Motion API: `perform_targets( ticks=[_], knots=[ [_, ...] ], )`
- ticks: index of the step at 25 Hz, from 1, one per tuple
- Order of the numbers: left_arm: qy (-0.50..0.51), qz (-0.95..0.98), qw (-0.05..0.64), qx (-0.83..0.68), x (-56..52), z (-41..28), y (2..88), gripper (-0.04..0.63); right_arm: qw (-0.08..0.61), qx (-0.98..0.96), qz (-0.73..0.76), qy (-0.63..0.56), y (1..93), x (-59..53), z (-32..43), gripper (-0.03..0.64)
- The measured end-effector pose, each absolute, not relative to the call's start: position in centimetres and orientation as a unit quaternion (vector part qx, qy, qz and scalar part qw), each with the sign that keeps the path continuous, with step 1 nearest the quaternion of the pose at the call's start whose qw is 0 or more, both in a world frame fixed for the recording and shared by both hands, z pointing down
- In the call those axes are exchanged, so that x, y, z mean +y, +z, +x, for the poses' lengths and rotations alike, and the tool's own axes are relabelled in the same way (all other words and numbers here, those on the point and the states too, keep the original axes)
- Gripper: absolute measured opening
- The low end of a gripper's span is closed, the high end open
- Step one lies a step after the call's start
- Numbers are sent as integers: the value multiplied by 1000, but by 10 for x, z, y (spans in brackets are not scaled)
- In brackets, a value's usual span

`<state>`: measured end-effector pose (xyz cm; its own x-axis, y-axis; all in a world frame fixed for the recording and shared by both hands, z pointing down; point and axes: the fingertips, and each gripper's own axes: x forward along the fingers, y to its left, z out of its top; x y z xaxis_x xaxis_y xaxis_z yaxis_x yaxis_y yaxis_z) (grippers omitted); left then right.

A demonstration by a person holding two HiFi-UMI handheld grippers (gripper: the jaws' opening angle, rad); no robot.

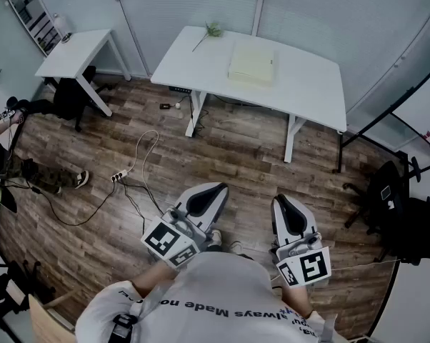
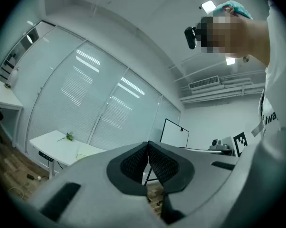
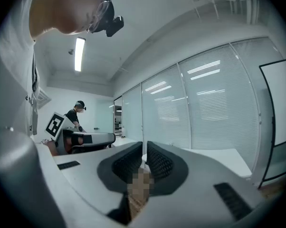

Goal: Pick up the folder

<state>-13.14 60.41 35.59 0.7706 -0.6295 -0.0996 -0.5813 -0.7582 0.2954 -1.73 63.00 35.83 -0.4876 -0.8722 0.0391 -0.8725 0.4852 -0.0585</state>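
A pale yellow folder (image 1: 252, 64) lies flat on the white table (image 1: 308, 91) across the room, far ahead of both grippers. In the left gripper view the same folder (image 2: 88, 150) shows small on that table (image 2: 52, 144). My left gripper (image 1: 206, 195) is held close to my body over the wooden floor, its jaws shut with nothing between them. My right gripper (image 1: 290, 211) is beside it, also shut and empty. In the gripper views, the left gripper (image 2: 147, 156) and the right gripper (image 3: 144, 159) both have their dark pads pressed together.
A small green plant sprig (image 1: 211, 31) lies at the table's far left. A second white desk (image 1: 76, 52) stands at left, cables and a power strip (image 1: 117, 176) trail on the floor, and a black office chair (image 1: 390, 195) is at right. Another person (image 3: 76, 114) stands far off.
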Motion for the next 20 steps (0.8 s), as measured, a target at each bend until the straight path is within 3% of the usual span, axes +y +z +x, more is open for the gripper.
perform_targets(
  ticks=[20],
  knots=[
    [-99,926,140,-337,560,-146,362,12,-16,-861,506,48,364,583,-26,32]
  ],
)
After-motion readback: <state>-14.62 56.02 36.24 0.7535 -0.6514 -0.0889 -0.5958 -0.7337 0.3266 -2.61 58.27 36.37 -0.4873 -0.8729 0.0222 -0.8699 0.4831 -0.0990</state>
